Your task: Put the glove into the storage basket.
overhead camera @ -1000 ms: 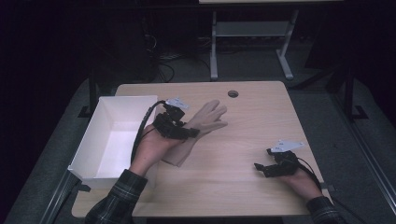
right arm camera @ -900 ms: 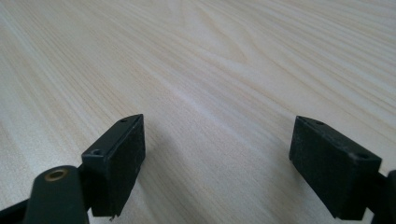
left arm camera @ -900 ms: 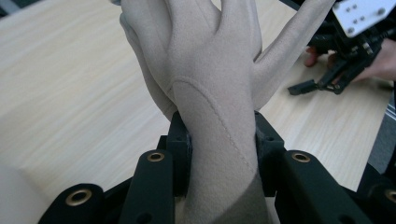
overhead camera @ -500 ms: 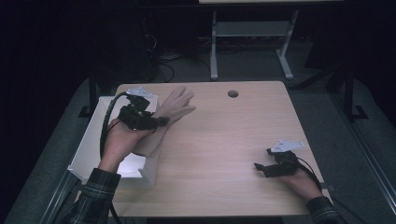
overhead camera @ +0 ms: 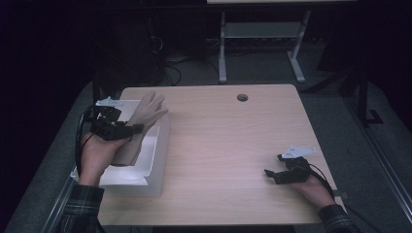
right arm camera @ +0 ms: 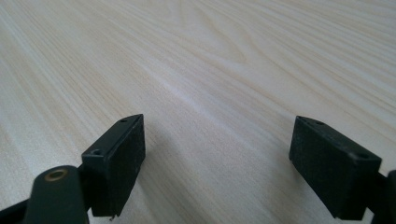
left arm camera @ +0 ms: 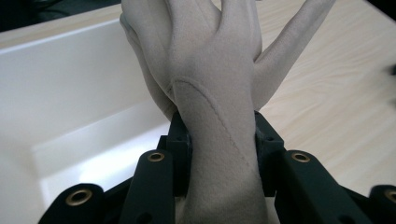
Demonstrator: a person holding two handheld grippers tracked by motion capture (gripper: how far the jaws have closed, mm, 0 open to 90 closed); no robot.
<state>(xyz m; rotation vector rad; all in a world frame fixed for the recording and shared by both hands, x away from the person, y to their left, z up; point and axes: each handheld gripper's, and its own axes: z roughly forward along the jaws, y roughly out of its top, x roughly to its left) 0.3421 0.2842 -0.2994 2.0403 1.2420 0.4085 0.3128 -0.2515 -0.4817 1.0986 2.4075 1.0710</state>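
Observation:
A beige fabric glove [overhead camera: 145,112] hangs over the white bin [overhead camera: 156,158] at the table's left edge, its fingers pointing up and right. My left gripper [overhead camera: 135,129] is shut on the glove's wrist part. In the left gripper view the glove [left arm camera: 219,93] is squeezed between the two black jaws, fingers spread above the bin's white wall [left arm camera: 70,84]. My right gripper [overhead camera: 269,174] rests low at the table's front right. Its jaws stand wide apart with only bare wood between them, as my right gripper [right arm camera: 217,163] shows in its own view.
The light wooden table [overhead camera: 228,141] has a round cable hole [overhead camera: 242,97] near its far edge. A metal frame with a shelf [overhead camera: 262,34] stands behind the table on the dark floor. The bin overhangs the table's left side.
My left gripper has carried the glove leftward from the table's middle to above the white bin. The right gripper has stayed in place.

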